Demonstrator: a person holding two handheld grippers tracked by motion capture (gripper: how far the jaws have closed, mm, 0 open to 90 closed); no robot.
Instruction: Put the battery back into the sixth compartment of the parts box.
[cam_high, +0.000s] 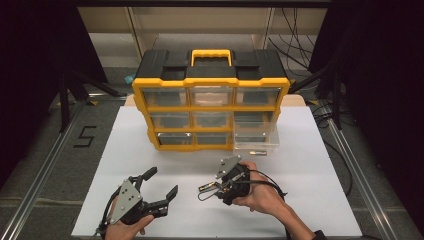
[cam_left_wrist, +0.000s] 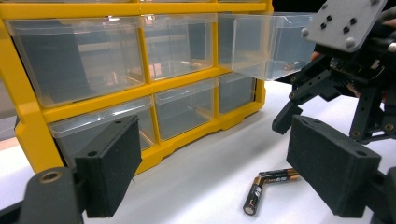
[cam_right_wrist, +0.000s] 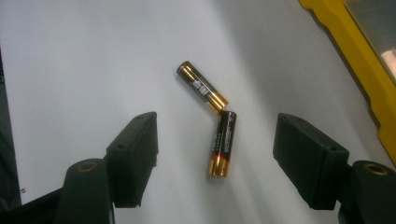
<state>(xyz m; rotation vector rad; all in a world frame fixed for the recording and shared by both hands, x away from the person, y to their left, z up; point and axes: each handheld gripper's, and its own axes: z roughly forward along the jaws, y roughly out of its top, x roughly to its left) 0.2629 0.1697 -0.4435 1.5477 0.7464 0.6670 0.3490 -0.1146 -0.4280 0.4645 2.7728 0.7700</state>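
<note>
right hand-held gripper (cam_right_wrist: 215, 154): jaws apart over two batteries (cam_right_wrist: 223, 142) | left hand-held gripper (cam_high: 157, 187): jaws apart, empty

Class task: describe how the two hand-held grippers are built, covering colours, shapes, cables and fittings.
Both the left gripper and the right gripper are black linkage frames ending in two flat, black, blocky jaws. Each carries a grey three-cornered plate studded with screws. Black cables trail back toward the person.
</note>
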